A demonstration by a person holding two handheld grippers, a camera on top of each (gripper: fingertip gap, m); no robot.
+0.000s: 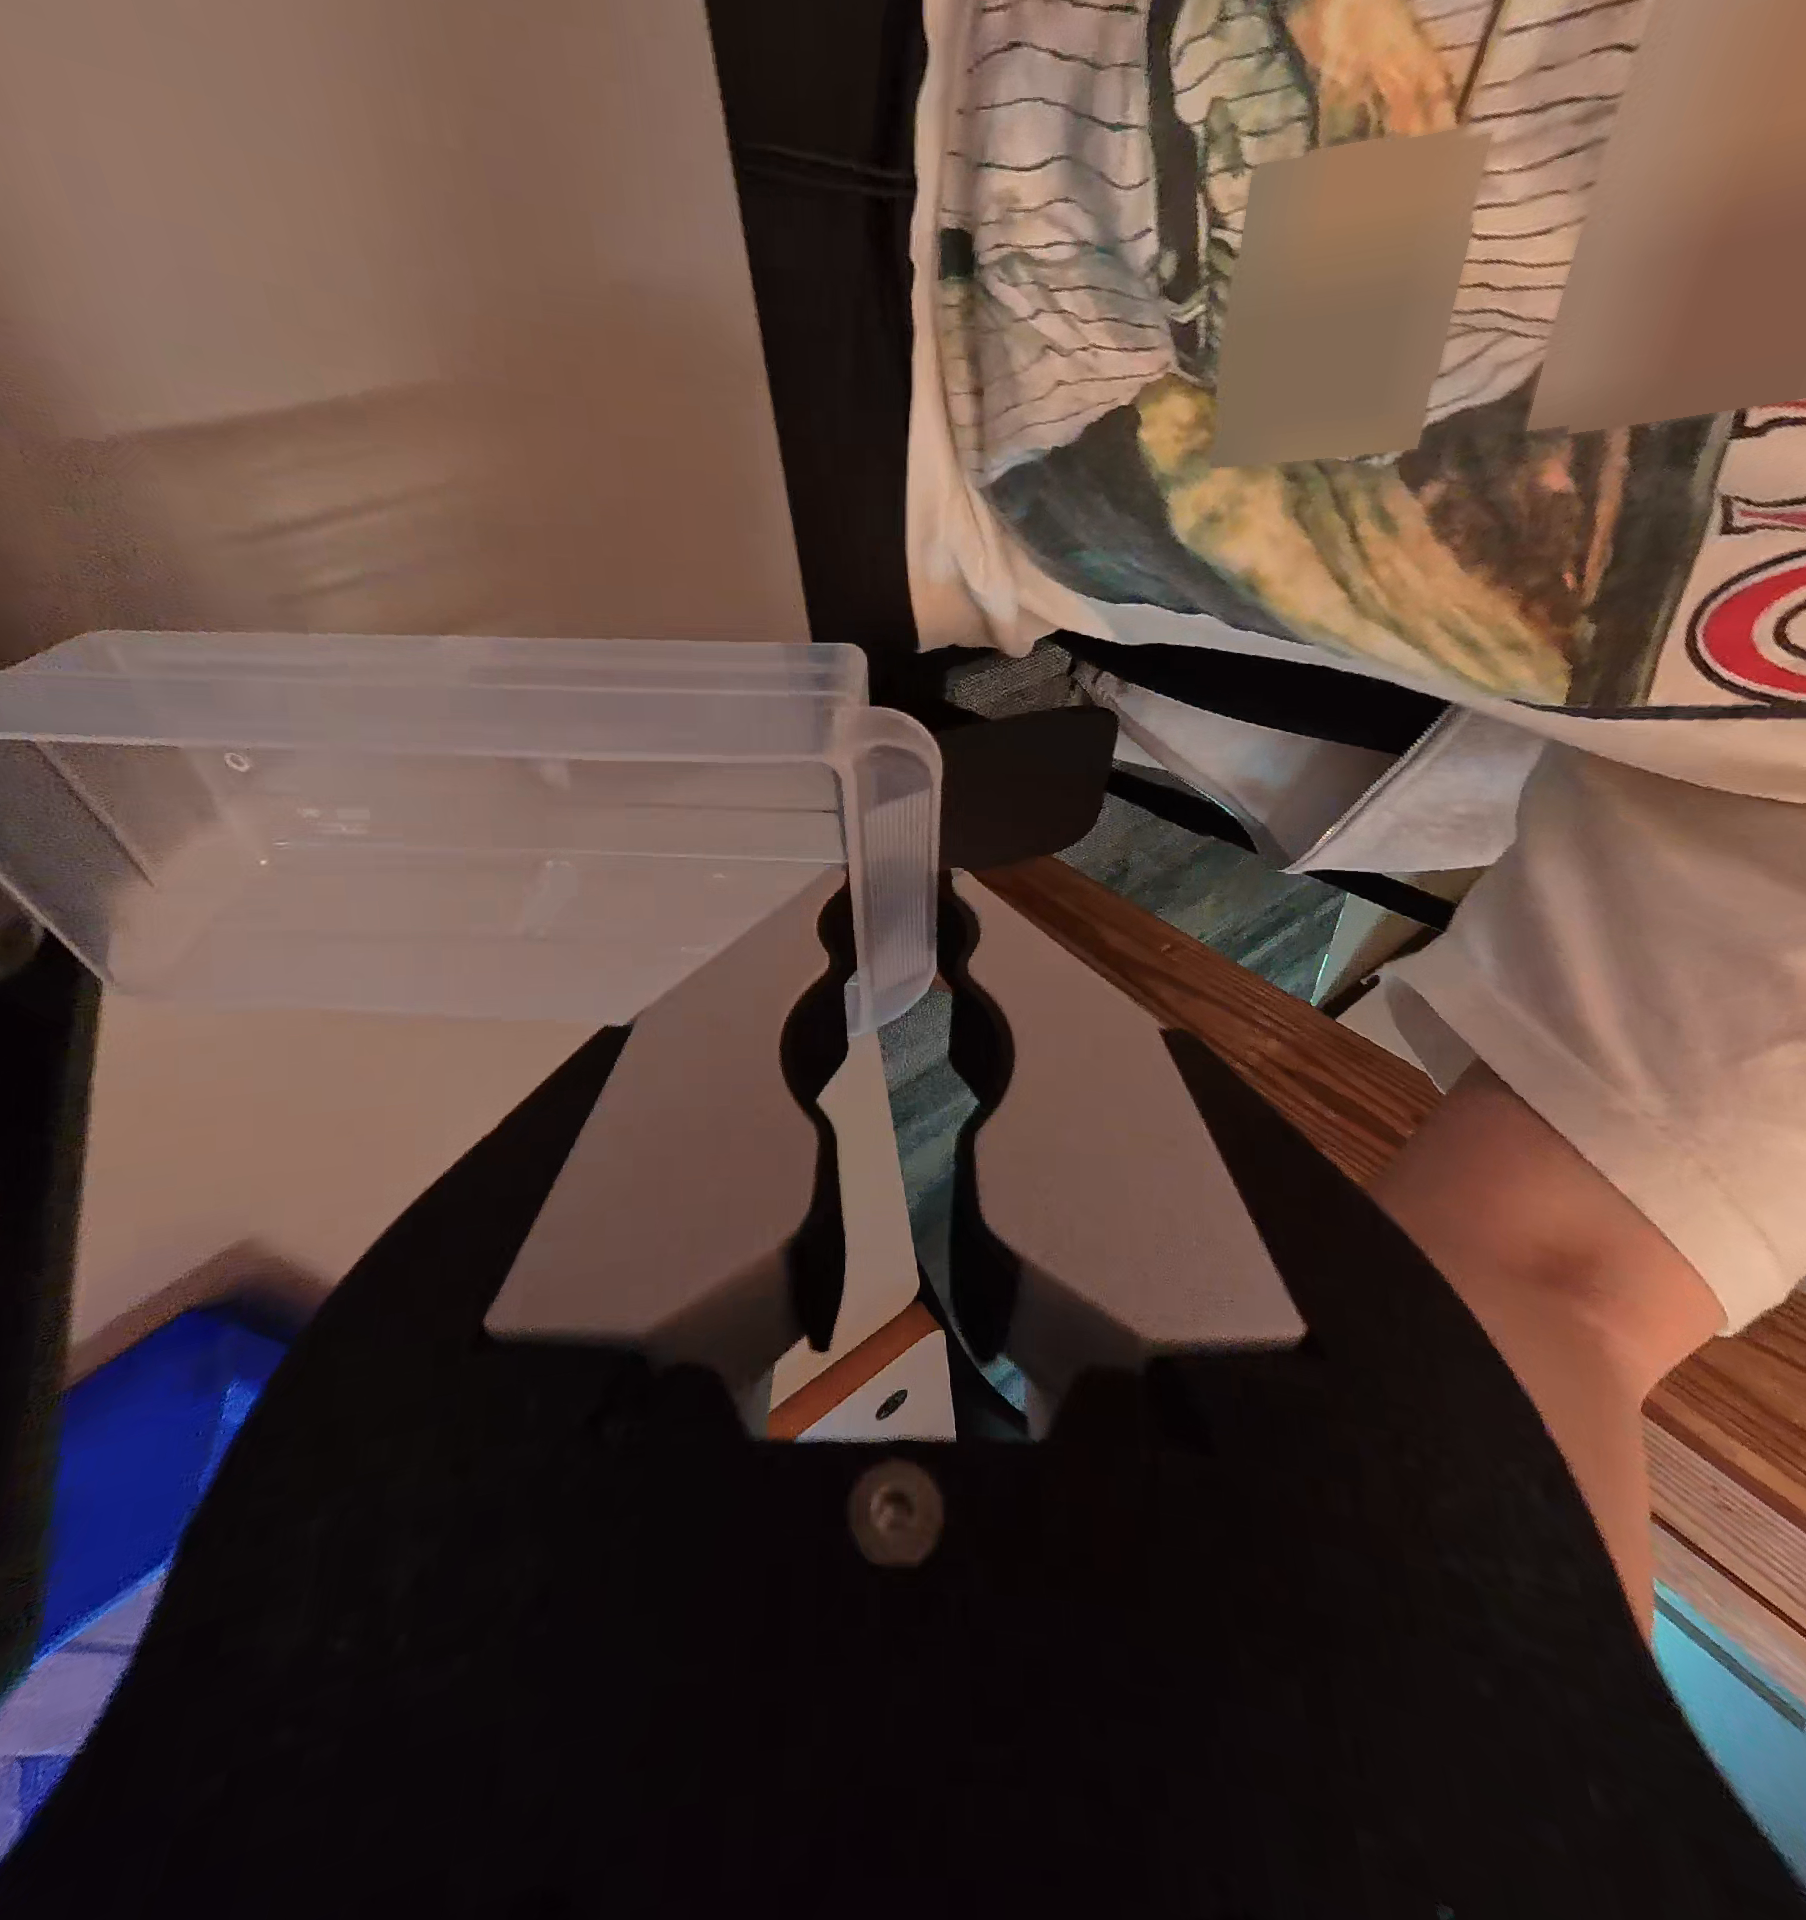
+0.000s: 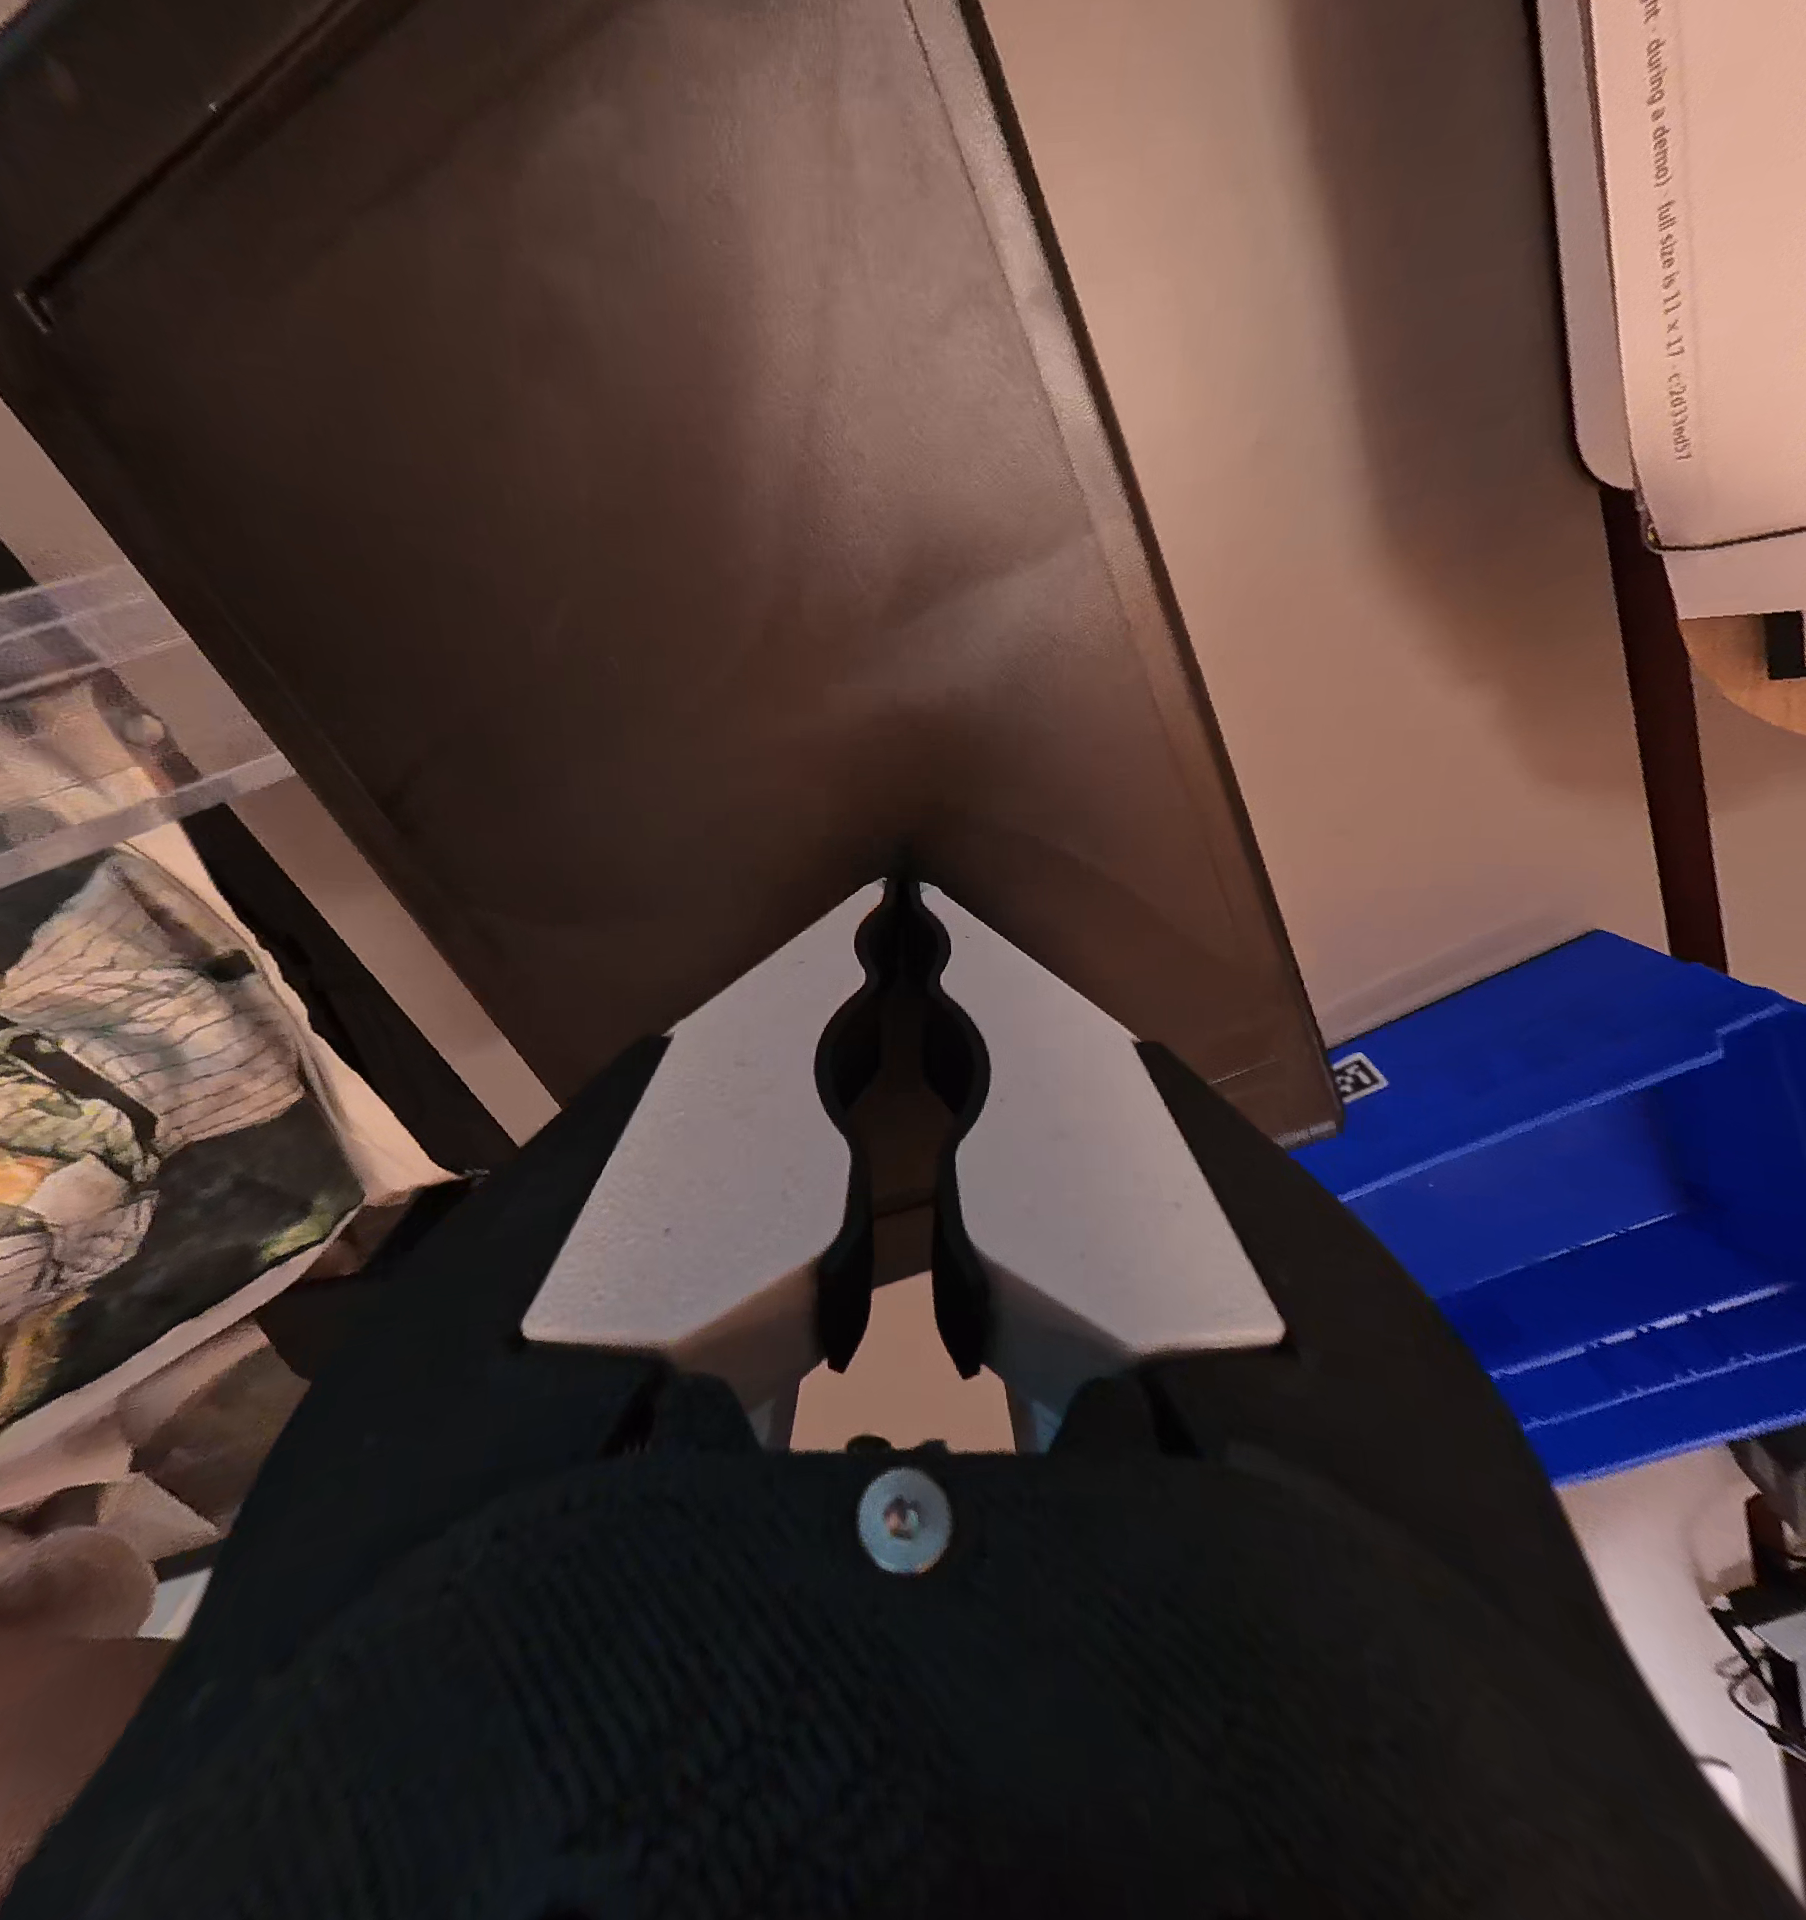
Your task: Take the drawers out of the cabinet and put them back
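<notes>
Left wrist view: one clear plastic drawer (image 1: 400,821), out of the cabinet, held aloft by its curved handle tab (image 1: 888,883), on which the left gripper (image 1: 894,935) is clamped. One blue bin (image 1: 140,1455), lower left.

Right wrist view: one dark cabinet (image 2: 608,499); right gripper (image 2: 901,885) closed, tips apparently touching its panel. One blue bin (image 2: 1605,1174).
</notes>
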